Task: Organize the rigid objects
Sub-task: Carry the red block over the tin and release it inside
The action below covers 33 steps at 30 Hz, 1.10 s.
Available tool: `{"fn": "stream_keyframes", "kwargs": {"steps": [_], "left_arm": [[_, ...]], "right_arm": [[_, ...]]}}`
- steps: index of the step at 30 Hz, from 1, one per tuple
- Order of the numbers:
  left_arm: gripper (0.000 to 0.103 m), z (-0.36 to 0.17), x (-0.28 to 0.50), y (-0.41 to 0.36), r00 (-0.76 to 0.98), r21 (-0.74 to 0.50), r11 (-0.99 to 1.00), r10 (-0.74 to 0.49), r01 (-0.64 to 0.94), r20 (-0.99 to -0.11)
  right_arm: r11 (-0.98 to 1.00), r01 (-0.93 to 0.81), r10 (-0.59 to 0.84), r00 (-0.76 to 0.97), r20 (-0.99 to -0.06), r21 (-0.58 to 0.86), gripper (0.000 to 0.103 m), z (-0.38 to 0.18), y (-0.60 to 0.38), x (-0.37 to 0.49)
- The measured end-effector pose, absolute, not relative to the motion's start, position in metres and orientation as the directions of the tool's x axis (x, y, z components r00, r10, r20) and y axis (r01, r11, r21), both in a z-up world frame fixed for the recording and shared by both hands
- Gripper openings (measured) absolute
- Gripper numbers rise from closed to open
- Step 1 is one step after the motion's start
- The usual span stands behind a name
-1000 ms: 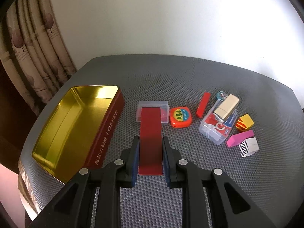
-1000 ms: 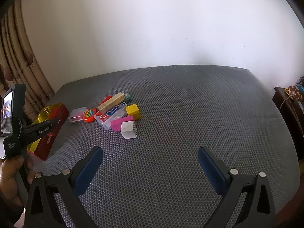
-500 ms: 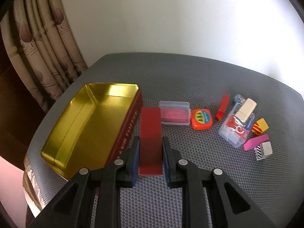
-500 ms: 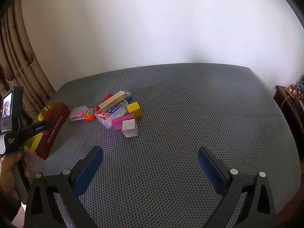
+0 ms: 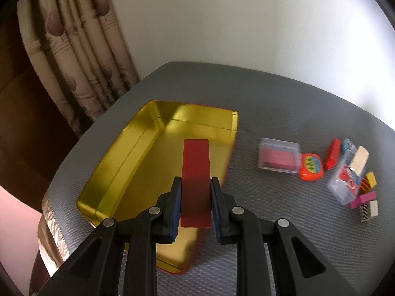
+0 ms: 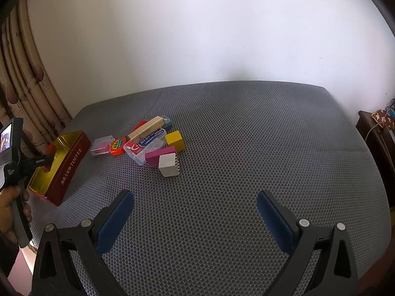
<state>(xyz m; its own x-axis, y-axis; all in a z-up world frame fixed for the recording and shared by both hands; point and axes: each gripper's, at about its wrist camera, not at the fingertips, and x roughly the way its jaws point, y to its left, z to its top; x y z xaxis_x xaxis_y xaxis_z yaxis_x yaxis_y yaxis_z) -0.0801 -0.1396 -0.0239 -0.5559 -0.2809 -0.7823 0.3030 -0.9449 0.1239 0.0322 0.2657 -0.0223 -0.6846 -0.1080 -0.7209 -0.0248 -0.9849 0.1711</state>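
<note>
Now the left gripper (image 5: 195, 202) is clamped narrow on a red slab (image 5: 195, 172), holding it above the open gold tin (image 5: 118, 172), its far end out over the tin's floor. The right gripper (image 6: 195, 219) stands wide and empty at 6 o'clock over the grey mat (image 6: 246, 135).

The risks, as I judge them: the slab sits close to the tin's right wall (image 5: 230, 148), so a release while it is off-centre could land one edge on the rim and leave it propped or let it tip out onto the mat. It also juts well forward of the pads, so a drop from this height may clatter and skid on the slick metal.

Compared with a second ago, the slab has travelled from above the clear case (image 5: 279, 156) and mat, toward 9 o'clock, to over the tin; the tin now fills the middle of the left wrist view. The loose pile (image 5: 350, 172) has slid out to 3 o'clock. The right gripper's view is unchanged.
</note>
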Motion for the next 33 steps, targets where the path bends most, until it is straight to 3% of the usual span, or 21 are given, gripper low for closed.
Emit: {"fn": "stream_keyframes", "kwargs": {"steps": [8, 27, 29, 31, 33], "left_arm": [[0.019, -0.046, -0.068, -0.193, -0.515, 0.06, -0.944, -0.23, 0.325, -0.826], [0.02, -0.082, -0.065, -0.241, -0.452, 0.107, -0.932, -0.266, 0.346, -0.852], [0.026, -0.082, -0.065, -0.244, -0.461, 0.1, -0.937, -0.255, 0.334, -0.85], [0.047, -0.079, -0.063, -0.244, -0.479, 0.091, -0.941, -0.247, 0.326, -0.842], [0.058, -0.073, -0.059, -0.243, -0.51, 0.083, -0.942, -0.25, 0.326, -0.823]], "right_arm": [[-0.986, -0.018, -0.111, -0.681, -0.724, 0.168, 0.102, -0.024, 0.266, 0.034], [-0.99, -0.032, -0.085, -0.643, -0.762, 0.138, 0.102, -0.043, 0.264, 0.027], [-0.991, -0.03, -0.08, -0.634, -0.77, 0.128, 0.102, -0.048, 0.262, 0.026], [-0.993, -0.026, -0.071, -0.628, -0.775, 0.113, 0.102, -0.053, 0.26, 0.026], [-0.995, -0.02, -0.066, -0.627, -0.776, 0.101, 0.102, -0.06, 0.257, 0.026]]}}
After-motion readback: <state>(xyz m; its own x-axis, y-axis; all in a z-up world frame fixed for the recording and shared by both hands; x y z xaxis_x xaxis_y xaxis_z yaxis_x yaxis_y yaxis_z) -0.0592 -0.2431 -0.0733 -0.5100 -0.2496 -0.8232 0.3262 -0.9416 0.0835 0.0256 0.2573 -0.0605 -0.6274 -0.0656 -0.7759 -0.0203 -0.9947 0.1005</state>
